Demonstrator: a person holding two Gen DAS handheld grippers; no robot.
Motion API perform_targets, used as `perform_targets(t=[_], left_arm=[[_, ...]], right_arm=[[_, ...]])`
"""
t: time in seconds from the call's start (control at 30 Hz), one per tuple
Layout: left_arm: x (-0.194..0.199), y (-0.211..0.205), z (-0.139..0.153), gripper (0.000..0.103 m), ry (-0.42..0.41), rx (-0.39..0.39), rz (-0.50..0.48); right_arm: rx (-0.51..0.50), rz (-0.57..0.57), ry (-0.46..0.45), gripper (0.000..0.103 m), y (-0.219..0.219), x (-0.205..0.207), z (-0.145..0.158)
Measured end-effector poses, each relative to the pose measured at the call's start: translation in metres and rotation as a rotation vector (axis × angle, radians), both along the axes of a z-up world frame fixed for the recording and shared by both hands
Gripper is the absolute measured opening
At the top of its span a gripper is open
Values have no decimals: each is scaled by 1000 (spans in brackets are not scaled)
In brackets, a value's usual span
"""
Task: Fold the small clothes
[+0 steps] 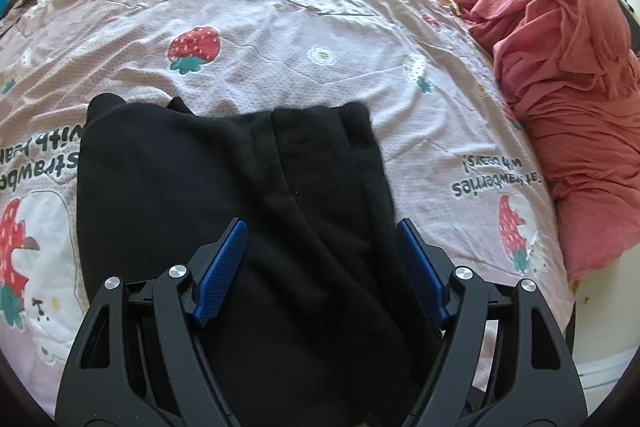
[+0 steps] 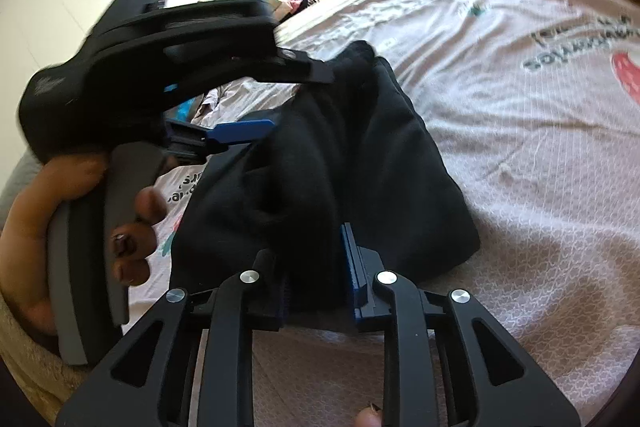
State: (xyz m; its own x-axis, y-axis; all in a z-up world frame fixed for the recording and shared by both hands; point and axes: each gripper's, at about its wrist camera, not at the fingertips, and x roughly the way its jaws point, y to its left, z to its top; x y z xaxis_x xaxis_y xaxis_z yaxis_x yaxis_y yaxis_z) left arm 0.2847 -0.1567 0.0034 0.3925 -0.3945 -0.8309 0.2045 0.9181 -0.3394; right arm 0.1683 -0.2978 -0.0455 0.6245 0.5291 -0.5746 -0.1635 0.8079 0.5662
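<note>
We see black cloth (image 1: 224,187) on bed sheet (image 1: 280,27), long side running 6 to 12 o'clock. Left claw (image 1: 320,259) wide open over near end, not pinching. Right claw (image 2: 314,267) a bit open, cloth edge between pads, loose. Both claws at near end.

black garment (image 2: 352,163) — between blue pads (image 2: 352,267)

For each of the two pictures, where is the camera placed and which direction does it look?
Left wrist view: sits on the left gripper, looks down along its open fingers at the black garment on the strawberry bedsheet.
Right wrist view: sits on the right gripper, faces across the garment; the person's left hand shows.
Both share the garment, the bedsheet and the red cloth pile.
</note>
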Motion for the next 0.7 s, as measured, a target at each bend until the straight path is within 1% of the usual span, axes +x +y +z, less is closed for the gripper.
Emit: perform_targets(t=[0.13,0.23,0.3,0.33,0.4,0.5,0.6,0.67,0.7], left_arm=[[-10,16,11,69,-40,-58,17],[-15,41,14,69,-66,-55,78],[-20,60,13,69,-70,-51,117],[-23,66,12,69,-73,-44,129],[-31,76,10,69,-88,-26,146],[-42,82,7,69,-102,14,146],[-51,84,3,69,-117,60,137],[-54,85,-1,69,-117,84,131],[-54,85,-3,69,-115,95,130]], right_arm=[[68,26,49,23,-9,2,-4],[134,77,86,32,-16,5,-4],[165,109,96,49,-19,7,1],[177,115,95,54,-21,8,5],[175,123,88,72,-22,16,15],[143,155,96,81,-19,39,28],[114,171,139,81,-13,70,31],[73,177,189,81,-9,91,27],[51,186,203,73,-7,101,24]])
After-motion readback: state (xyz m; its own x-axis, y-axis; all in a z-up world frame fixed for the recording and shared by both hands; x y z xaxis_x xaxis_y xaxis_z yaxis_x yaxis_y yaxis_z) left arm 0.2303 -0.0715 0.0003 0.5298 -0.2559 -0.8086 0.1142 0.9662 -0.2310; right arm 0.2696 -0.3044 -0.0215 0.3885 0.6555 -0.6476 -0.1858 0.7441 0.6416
